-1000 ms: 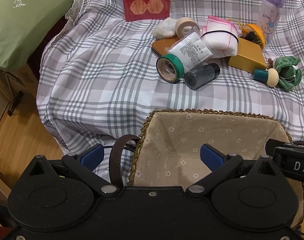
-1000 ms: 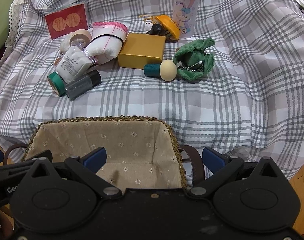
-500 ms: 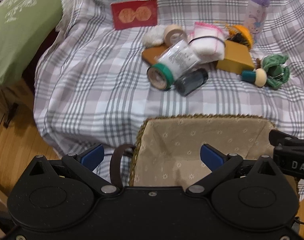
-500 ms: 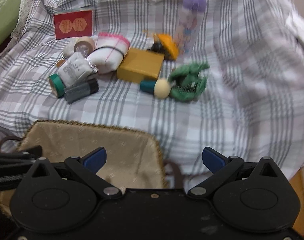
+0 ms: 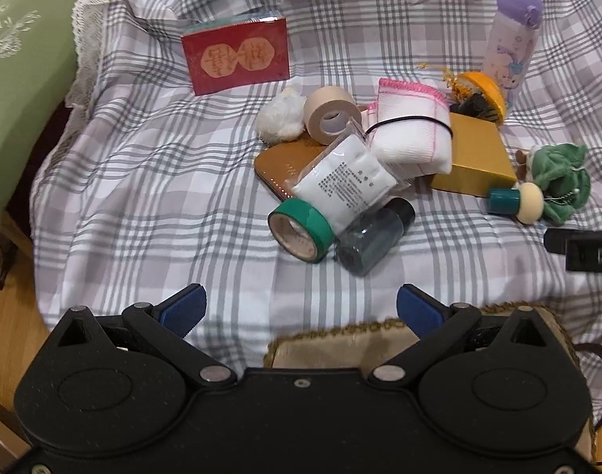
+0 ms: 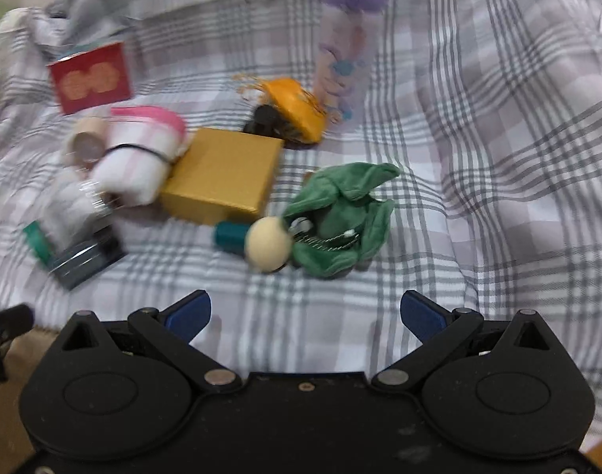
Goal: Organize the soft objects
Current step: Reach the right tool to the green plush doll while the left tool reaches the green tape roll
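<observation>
Woven plaid cotton-like cloth (image 5: 150, 181); matt plush green toy (image 6: 340, 217); glossy gold card box (image 6: 221, 173); ribbed white rolled towel (image 5: 411, 138); rough braided basket rim (image 5: 340, 331); matt black plastic left gripper (image 5: 299, 308).

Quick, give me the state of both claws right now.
Left claw: open, holding nothing, above the plaid cloth.
Right claw: open, holding nothing, facing the green plush.

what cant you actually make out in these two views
- Basket: left wrist view, mostly hidden behind the left claw; inside unseen.
- Brown flat case: left wrist view, covered by packet and tape.
- Right wrist view: motion blur smears the bottle print.
- Right claw: open, empty.
</observation>
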`<state>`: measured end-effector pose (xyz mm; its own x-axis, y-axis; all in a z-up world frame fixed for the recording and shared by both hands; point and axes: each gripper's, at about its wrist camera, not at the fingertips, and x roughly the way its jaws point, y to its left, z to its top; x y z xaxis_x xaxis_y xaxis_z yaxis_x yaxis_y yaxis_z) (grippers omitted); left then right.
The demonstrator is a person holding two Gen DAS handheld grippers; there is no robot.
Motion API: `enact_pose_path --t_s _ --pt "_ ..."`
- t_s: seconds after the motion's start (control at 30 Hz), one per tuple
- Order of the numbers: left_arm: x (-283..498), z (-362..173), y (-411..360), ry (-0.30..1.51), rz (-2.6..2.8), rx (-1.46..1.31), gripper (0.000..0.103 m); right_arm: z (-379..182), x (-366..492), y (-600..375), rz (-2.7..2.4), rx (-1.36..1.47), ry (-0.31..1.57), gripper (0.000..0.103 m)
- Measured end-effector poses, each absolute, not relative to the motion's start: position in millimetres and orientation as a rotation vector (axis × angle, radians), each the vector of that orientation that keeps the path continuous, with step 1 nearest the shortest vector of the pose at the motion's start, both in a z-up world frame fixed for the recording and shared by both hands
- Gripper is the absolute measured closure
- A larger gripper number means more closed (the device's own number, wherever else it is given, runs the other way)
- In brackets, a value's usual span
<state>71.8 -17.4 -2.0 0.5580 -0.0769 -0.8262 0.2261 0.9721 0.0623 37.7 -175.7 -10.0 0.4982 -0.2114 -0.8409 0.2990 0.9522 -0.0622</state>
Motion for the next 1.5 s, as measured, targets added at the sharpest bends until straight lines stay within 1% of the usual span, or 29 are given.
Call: enact_pose_path --t_s 0.27,0.47,0.57,0.83,0.93,1.33,1.5 --pt "99 -27 -24 1.021 -0.196 0.185 0.004 -53 75 -200 -0.301 0.153 1.111 0.000" --pt "115 -47 -19 1.107 -0.217 0.148 0.002 -62 80 -207 -0.309 0.189 1.095 0.000" --pt "116 -47 -17 1.109 -0.230 0.130 0.002 -67 78 -206 -0.317 0.184 1.080 0.000" --pt "125 -48 -9 1.153 -0.246 0.076 0.002 -62 65 -200 -0.305 0.193 1.078 0.000" --pt "130 -49 -14 1.186 -0.230 0.094 0.002 -62 64 -200 -0.323 0.204 1.070 0.000" --pt "127 -49 -18 1.182 -0.219 0.107 0.002 -58 69 -202 -0.305 0.225 1.105 0.000" --pt "127 -47 -16 1.184 -0.225 0.103 0.002 -56 58 -204 -0.312 0.265 1.034 0.000"
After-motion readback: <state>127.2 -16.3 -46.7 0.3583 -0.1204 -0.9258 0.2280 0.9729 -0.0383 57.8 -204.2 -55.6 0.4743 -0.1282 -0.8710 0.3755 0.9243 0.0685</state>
